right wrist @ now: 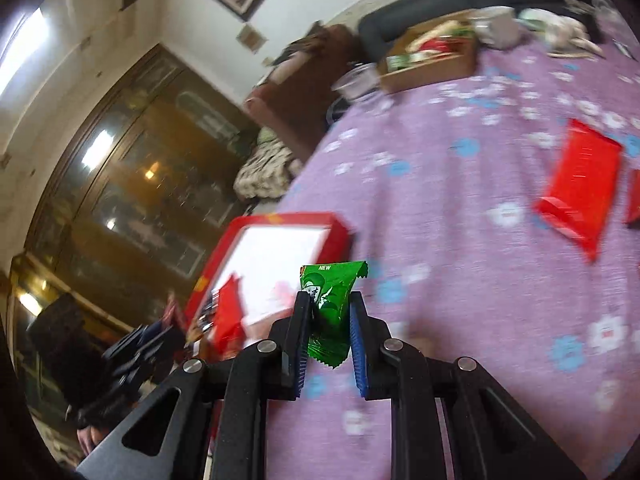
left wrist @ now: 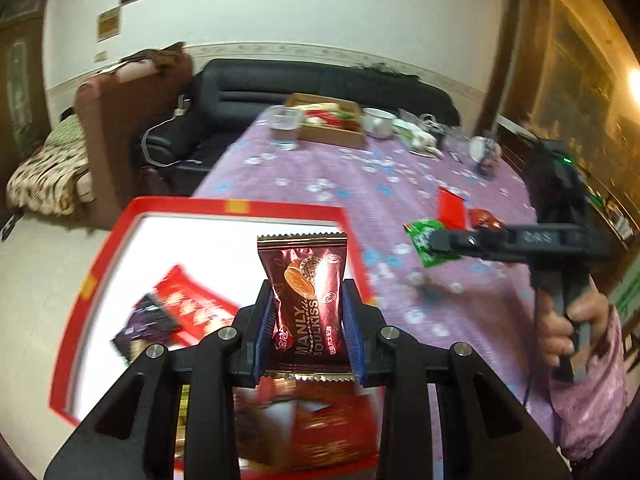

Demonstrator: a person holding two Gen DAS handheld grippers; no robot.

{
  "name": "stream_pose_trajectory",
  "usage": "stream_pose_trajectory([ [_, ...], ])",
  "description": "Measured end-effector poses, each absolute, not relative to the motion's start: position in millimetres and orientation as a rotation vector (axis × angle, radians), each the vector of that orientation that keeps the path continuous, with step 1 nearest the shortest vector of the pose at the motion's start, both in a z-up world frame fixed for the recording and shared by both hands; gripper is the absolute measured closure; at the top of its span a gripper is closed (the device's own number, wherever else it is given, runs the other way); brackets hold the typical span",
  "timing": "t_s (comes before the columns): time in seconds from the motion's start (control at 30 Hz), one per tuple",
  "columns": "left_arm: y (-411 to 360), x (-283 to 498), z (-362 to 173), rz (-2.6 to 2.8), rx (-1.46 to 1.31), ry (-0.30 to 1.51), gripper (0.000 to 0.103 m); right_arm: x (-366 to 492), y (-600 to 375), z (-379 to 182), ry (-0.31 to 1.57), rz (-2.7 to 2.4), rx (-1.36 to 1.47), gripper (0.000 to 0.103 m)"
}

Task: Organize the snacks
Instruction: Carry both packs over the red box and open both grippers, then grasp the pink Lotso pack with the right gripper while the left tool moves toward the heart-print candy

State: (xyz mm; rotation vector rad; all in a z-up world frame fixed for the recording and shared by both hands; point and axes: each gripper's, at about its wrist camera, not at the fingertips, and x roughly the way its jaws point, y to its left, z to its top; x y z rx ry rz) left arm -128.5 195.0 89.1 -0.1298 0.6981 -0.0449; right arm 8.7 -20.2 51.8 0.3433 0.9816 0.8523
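Gripping now, left wrist view: left tool (left wrist: 308, 312) nearly closed, its blue pads pressed on both sides of a dark red candy wrapper (left wrist: 306, 296) that stands upright between them.
Box: red-rimmed box (left wrist: 100, 264) with a white floor sits below and behind the held candy, at the near left of the surface (left wrist: 320, 184); the candy is above its right part.
Box contents: a red packet (left wrist: 192, 308) and a dark purple packet (left wrist: 144, 324) lie inside, left of the tool, touching each other; blurred.
Right side: right tool (left wrist: 436, 240) reaches in from the right, held by a hand (left wrist: 568, 320) in a pink sleeve (left wrist: 592, 392), with a green wrapper (left wrist: 424, 240) at its tip.
Loose snacks: a red packet (left wrist: 452, 208) lies on the purple cloth just behind the right tool.
Far end: a wooden tray (left wrist: 332, 128) of snacks, a clear glass (left wrist: 284, 124) to its left, a white cup (left wrist: 378, 122) to its right.

Right wrist view, right tool: right tool (right wrist: 330, 320) pinched tight on the green wrapper (right wrist: 330, 300), which sticks up past the pads.
Box: red-rimmed box (right wrist: 340, 224) lies left of and behind the green wrapper, at the surface's left edge.
Loose snacks: red packet (right wrist: 576, 184) lies flat at the right, well apart from the tool.
Far end: wooden tray (right wrist: 432, 64) and glass (right wrist: 356, 80).
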Motion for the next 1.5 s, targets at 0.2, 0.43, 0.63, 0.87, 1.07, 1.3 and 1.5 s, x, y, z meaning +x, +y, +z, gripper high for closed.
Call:
stream_pose_trajectory([
  [0.2, 219.5, -132.7, 73.3, -0.014, -0.172, 0.716, 0.073, -20.9, 43.9, 55.8, 0.977, 0.97, 0.293, 0.084],
  [0.43, 243.4, -135.9, 68.1, 0.044, -0.217, 0.717, 0.072, -44.7, 91.3, 54.4, 0.938, 1.045, 0.257, 0.081],
  [0.63, 242.8, -134.1, 66.0, 0.026, -0.245, 0.721, 0.05, -33.3, 67.5, 54.0, 0.907, 1.0, 0.327, 0.074],
  [0.87, 207.4, -124.8, 66.4, -0.061, -0.19, 0.749, 0.05, -9.8, 10.4, 61.2, 0.881, 0.871, 0.399, 0.066],
  [1.07, 163.9, -114.4, 69.2, -0.139, -0.131, 0.782, 0.044, 10.5, -88.7, 74.1, 0.799, 0.694, 0.443, 0.061],
  [1.3, 103.4, -100.7, 70.8, -0.24, -0.042, 0.82, 0.044, 39.4, -241.1, 61.4, 0.72, 0.405, 0.621, 0.06],
  [1.5, 51.8, -96.0, 63.2, -0.339, 0.023, 0.867, 0.044, 70.6, -279.9, 17.8, 0.856, 0.17, 0.715, 0.06],
])
